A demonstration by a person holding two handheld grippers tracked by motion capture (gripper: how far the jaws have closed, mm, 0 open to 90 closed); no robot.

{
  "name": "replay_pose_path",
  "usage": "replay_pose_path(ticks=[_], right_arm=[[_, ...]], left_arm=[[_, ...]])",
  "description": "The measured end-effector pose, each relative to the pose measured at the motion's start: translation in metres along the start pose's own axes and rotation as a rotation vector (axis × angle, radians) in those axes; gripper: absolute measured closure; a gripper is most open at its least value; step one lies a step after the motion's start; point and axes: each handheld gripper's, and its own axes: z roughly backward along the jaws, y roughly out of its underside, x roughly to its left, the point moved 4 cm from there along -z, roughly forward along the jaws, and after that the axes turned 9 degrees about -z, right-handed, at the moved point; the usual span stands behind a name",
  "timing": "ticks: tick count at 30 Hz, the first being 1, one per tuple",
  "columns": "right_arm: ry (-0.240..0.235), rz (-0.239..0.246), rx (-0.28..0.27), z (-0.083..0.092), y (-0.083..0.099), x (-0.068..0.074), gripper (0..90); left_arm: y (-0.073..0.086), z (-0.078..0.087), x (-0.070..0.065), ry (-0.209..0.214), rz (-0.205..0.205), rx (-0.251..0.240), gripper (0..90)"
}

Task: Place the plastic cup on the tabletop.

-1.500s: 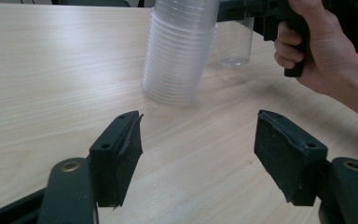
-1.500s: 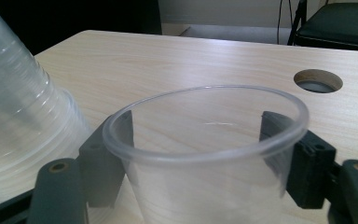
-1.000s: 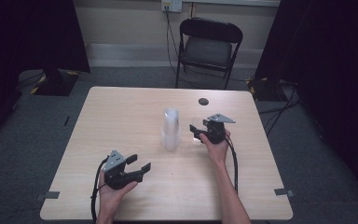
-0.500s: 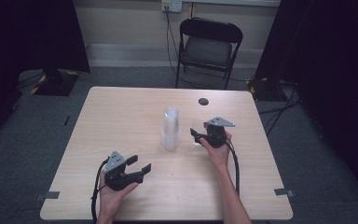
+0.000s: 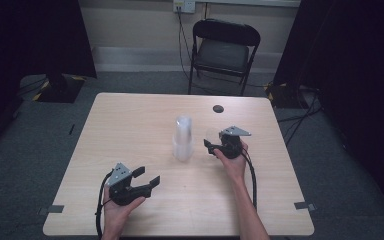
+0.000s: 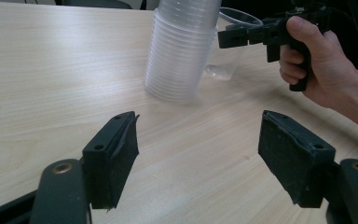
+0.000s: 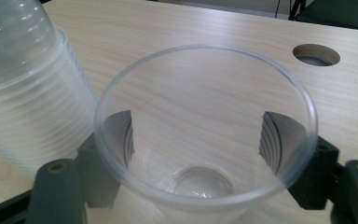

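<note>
Two grippers over a light wood table [image 5: 130, 120], each held in one hand.

Right gripper [image 5: 211, 146] sits at about 3 o'clock from the stack of clear plastic cups [image 5: 183, 138], near it. A single clear cup [image 7: 205, 135] stands upright between its jaws, mouth up. Jaws have just been opening; in the right gripper view the pads [image 7: 121, 130] flank the cup's lower wall on both sides, seen through the plastic. Can't tell whether the pads press on the wall or stand just clear of it. In the left gripper view that cup [image 6: 230, 42] is on the table just beside the stack [image 6: 182, 51], at its 3 o'clock.

Left gripper [image 5: 147, 181] is at about 7 o'clock from the stack, well apart from it, near the table's near edge. Jaws wide apart, nothing between the pads [image 6: 121, 154], bare table under them.

Stack is upside down, rims on the table, roughly table centre. Round cable hole [image 5: 218, 108] in the tabletop at about 1 o'clock from the stack. Black folding chair [image 5: 222, 52] beyond the far edge.
</note>
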Motion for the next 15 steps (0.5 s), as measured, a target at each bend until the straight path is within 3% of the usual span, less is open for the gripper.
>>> replay_pose_path(ticks=[5, 15], right_arm=[[-0.011, -0.035, 0.009, -0.001, 0.003, -0.001, 14.3], [-0.002, -0.07, 0.023, 0.004, 0.013, -0.006, 13.7]], left_arm=[[0.0, 0.001, 0.002, -0.007, -0.001, 0.007, 28.2], [0.001, 0.0, 0.003, -0.004, -0.001, 0.015, 26.7]])
